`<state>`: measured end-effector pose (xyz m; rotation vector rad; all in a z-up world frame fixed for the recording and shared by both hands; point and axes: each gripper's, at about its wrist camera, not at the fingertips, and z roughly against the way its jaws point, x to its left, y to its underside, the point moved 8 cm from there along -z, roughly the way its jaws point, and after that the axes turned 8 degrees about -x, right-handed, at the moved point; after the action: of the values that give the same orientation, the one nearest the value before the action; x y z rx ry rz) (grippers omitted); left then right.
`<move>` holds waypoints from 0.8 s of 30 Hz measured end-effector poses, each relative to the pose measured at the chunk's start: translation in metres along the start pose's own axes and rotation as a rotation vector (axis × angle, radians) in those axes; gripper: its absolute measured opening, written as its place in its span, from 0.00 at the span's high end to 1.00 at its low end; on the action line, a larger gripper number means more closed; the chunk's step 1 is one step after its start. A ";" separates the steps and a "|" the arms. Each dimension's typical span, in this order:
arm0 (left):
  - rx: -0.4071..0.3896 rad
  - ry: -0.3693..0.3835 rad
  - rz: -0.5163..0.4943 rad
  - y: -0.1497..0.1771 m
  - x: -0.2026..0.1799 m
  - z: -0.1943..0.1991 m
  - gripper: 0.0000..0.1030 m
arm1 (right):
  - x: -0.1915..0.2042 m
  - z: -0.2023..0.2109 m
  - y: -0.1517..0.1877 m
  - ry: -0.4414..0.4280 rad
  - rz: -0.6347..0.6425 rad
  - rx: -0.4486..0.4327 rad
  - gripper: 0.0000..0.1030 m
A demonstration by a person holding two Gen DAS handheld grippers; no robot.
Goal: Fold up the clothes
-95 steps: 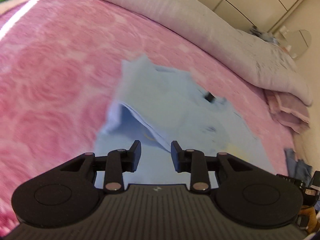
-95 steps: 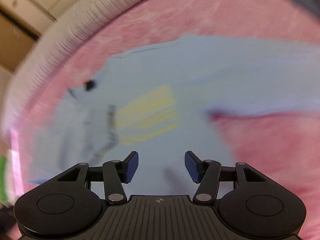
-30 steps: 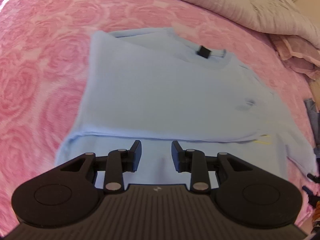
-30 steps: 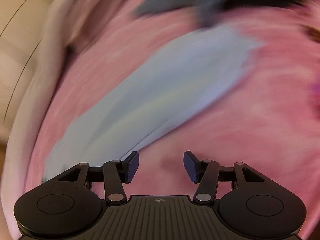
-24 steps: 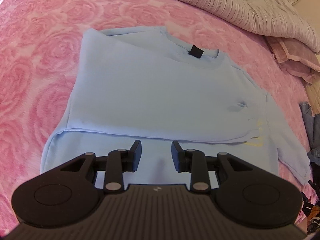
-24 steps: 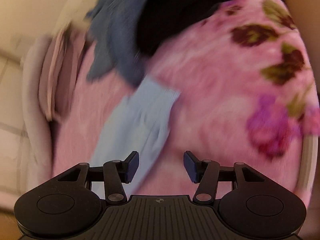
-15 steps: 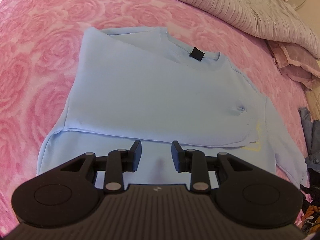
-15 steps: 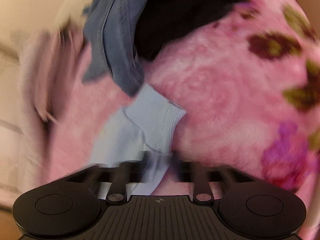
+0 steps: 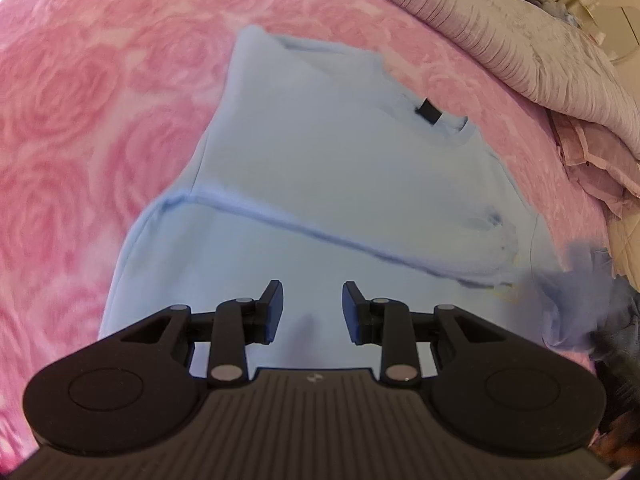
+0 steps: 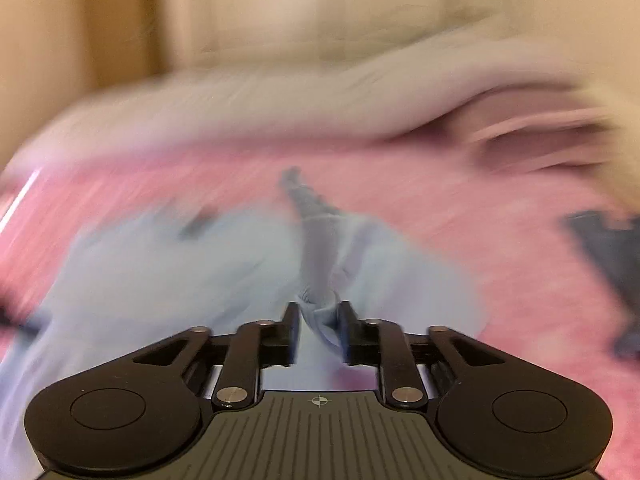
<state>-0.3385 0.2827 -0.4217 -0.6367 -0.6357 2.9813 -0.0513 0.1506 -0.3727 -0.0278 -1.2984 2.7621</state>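
The light blue sweatshirt (image 9: 340, 184) lies on the pink bedspread (image 9: 80, 100), collar toward the grey duvet (image 9: 520, 40) along the far edge, one side already folded over the body. A moment ago the right gripper (image 10: 319, 322) was out at the cuff near the bed's right edge; now it has swung back over the shirt with the sleeve (image 10: 320, 268) bunched between its jaws, which are opening, the cloth seemingly still caught there. The left gripper (image 9: 313, 310) hangs partly open over the hem, holding nothing. I'd judge the sleeve fold is nearly laid, with the lengthwise folds yet to come.
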 end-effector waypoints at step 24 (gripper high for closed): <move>0.122 0.314 0.039 0.058 -0.149 -0.102 0.68 | -0.207 0.024 0.088 0.409 -0.767 0.351 0.57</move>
<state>-0.1579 0.2525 -0.4722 -1.0854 -0.4192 2.8331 0.1474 0.0582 -0.4293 -0.0537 -0.5436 2.1176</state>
